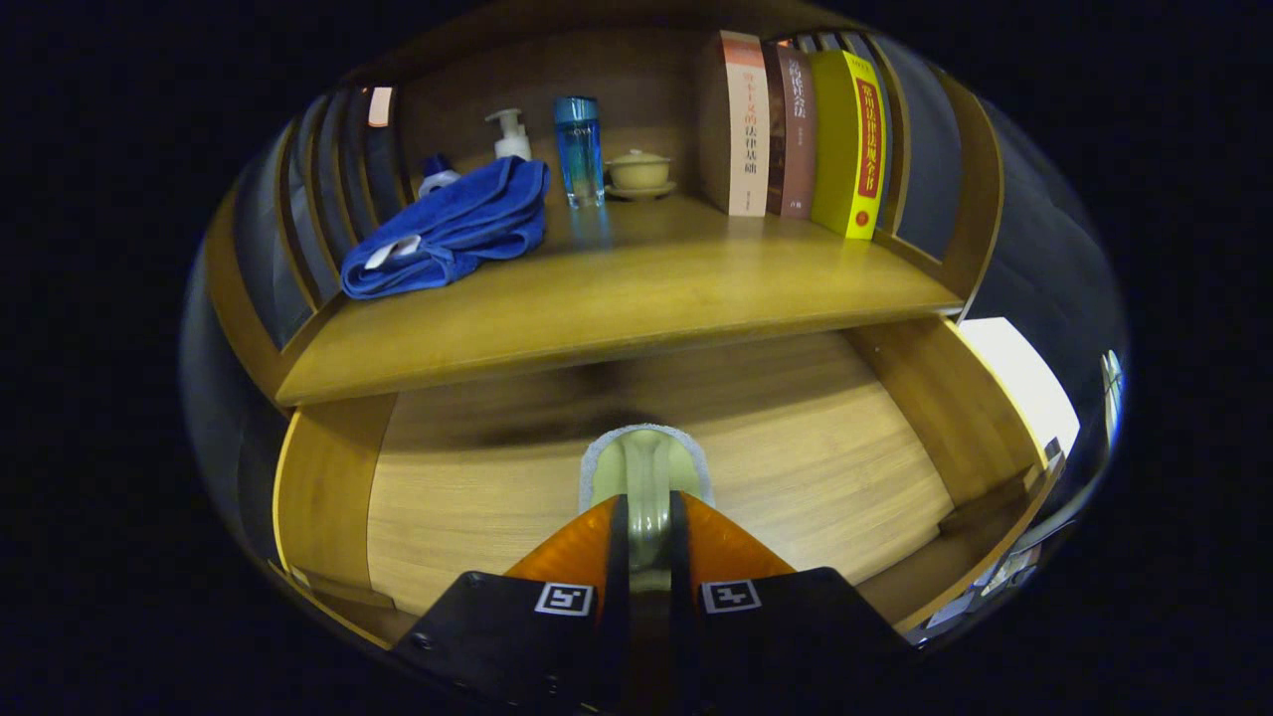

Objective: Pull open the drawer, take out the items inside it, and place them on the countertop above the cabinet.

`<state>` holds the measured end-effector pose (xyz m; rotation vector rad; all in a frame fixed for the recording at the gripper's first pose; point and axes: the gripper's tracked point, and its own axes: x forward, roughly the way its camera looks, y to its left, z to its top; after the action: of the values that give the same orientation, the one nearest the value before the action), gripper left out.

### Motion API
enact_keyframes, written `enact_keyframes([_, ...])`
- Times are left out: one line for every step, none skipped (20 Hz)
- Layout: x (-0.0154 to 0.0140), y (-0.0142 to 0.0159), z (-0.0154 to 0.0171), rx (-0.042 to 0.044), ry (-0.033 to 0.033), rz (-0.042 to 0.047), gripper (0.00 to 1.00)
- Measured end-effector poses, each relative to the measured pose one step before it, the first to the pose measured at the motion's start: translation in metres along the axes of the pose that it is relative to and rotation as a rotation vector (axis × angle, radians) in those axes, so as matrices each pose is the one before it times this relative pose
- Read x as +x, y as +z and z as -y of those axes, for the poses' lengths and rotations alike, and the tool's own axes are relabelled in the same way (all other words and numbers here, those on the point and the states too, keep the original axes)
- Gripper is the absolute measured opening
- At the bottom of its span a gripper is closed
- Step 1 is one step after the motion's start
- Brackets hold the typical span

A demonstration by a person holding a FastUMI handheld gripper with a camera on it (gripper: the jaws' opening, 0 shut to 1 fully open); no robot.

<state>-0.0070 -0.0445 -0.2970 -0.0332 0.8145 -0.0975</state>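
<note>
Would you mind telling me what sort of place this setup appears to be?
Probably a mock household corner: a wooden cabinet with an open drawer under its countertop, which carries books, a folded blue towel and toiletry bottles. The gripper is shut on a pale green item over the drawer.

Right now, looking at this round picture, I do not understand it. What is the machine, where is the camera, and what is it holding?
A person carries a hand-held gripper with two fingers; the camera rides on it and looks forward along them. The fingers are shut on a pale green item with a grey edge, over the open wooden drawer. Above is the countertop, with a blue towel, a pump bottle, a blue bottle, a small lidded cup and books.
</note>
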Motion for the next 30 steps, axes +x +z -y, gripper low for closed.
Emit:
enact_keyframes([-0.00612, 0.00567, -0.00178, -0.00271, 0.00710, 0.01053, 0.26])
enact_keyframes([-0.00651, 0.00664, -0.00172, -0.00120, 0.00841, 0.01260, 0.26])
enact_keyframes([-0.00617, 0.00559, -0.00099, -0.00046, 0.00495, 0.00949, 0.26])
enact_keyframes([-0.00671, 0.00546, -0.00086, -0.00222, 0.00438, 0.00821, 0.26])
enact_keyframes([-0.00571, 0.00394, -0.00138, -0.00474, 0.00520, 0.00480, 0.26])
enact_keyframes([-0.00528, 0.00593, -0.00085, -0.00542, 0.00453, 0.00501, 0.26])
enact_keyframes([-0.00505, 0.00525, -0.00044, -0.00229, 0.00284, 0.00556, 0.26])
enact_keyframes([-0.00438, 0.00704, -0.00050, 0.00010, 0.00212, 0.00789, 0.26])
enact_keyframes([-0.00356, 0.00845, 0.00048, -0.00171, 0.00078, 0.00815, 0.26])
enact_keyframes([-0.00234, 0.00843, 0.00083, -0.00141, -0.00197, 0.00958, 0.26])
enact_keyframes([-0.00200, 0.00724, 0.00101, -0.00099, -0.00492, 0.00417, 0.26])
enact_keyframes([-0.00132, 0.00575, -0.00002, -0.00031, 0.00031, 0.00208, 0.26])
enact_keyframes([-0.00165, 0.00448, -0.00082, -0.00043, 0.00085, -0.00214, 0.26])
enact_keyframes([-0.00185, 0.00573, -0.00170, -0.00375, 0.00617, 0.00237, 0.26])
enact_keyframes([-0.00094, 0.00555, -0.00168, -0.00600, 0.00351, 0.00531, 0.26])
enact_keyframes([-0.00229, 0.00609, -0.00078, -0.00637, 0.00149, 0.00718, 0.26])
enact_keyframes([-0.00156, 0.00588, -0.00109, -0.00664, 0.00188, 0.00468, 0.26])
enact_keyframes([-0.00031, 0.00513, -0.00047, -0.00569, -0.00036, 0.00358, 0.26])
enact_keyframes([0.00063, 0.00543, -0.00050, -0.00096, -0.00228, 0.00432, 0.26])
enact_keyframes([0.00165, 0.00617, -0.00112, 0.00085, -0.00026, 0.00475, 0.26])
enact_keyframes([0.00102, 0.00574, -0.00158, -0.00030, 0.00105, 0.00522, 0.26])
enact_keyframes([0.00231, 0.00492, -0.00211, -0.00347, -0.00051, 0.00469, 0.26])
enact_keyframes([0.00341, 0.00470, -0.00139, -0.00659, -0.00095, 0.00281, 0.26])
enact_keyframes([0.00341, 0.00352, -0.00199, -0.00404, -0.00003, 0.00154, 0.26])
enact_keyframes([0.00523, 0.00359, -0.00211, -0.00420, 0.00061, 0.00064, 0.26])
enact_keyframes([0.00523, 0.00305, -0.00156, -0.00431, -0.00133, 0.00095, 0.26])
enact_keyframes([0.00539, 0.00368, -0.00167, -0.00134, 0.00043, 0.00156, 0.26])
enact_keyframes([0.00573, 0.00214, -0.00261, 0.00379, 0.00158, 0.00068, 0.26])
enact_keyframes([0.00709, 0.00230, -0.00100, 0.00609, -0.00027, -0.00144, 0.26])
enact_keyframes([0.00640, 0.00283, -0.00157, 0.00482, -0.00030, -0.00039, 0.26])
